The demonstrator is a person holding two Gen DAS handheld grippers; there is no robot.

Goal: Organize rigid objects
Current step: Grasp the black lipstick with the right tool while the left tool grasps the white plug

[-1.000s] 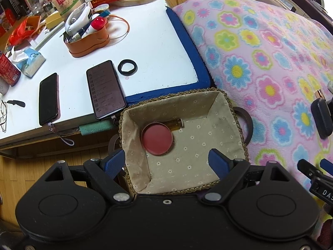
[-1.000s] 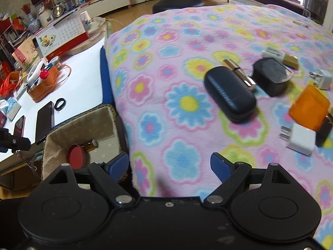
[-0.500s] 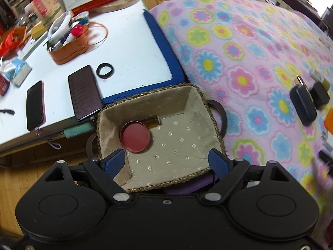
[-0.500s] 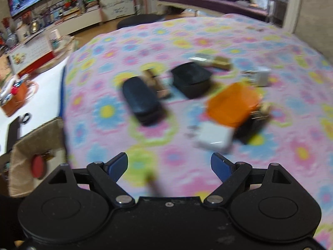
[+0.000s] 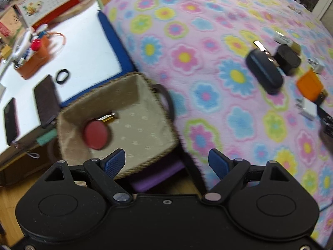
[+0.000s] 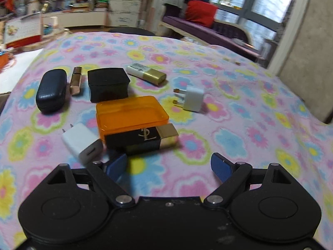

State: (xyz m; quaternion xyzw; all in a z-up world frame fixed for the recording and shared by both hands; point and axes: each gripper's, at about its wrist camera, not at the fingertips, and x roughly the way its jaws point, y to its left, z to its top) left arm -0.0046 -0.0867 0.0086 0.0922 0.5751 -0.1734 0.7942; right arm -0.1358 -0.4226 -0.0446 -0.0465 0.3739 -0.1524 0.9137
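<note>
A woven basket [image 5: 145, 79] with cloth lining holds a red round lid [image 5: 96, 134] and a small amber bottle [image 5: 108, 117]. My left gripper [image 5: 166, 163] is open and empty above the basket's near right corner. My right gripper [image 6: 168, 166] is open and empty, just short of a black and gold lipstick box [image 6: 141, 138]. Behind it lie an orange plastic box [image 6: 131, 112], a white charger [image 6: 82, 142], a black box [image 6: 107, 83], a dark glasses case [image 6: 52, 90], a gold lipstick [image 6: 75, 80], a white and gold tube [image 6: 146, 74] and a white plug adapter [image 6: 190, 98].
The objects lie on a pink flowered blanket [image 6: 239, 112]. To the left is a white table [image 5: 83, 48] with two phones [image 5: 46, 100], a black ring [image 5: 62, 76] and an orange organizer [image 5: 34, 59]. A purple cushion [image 5: 158, 175] sits under the basket.
My right gripper has swung right and lowered close to the objects on the blanket. My left gripper has shifted right, so the basket now sits to its left.
</note>
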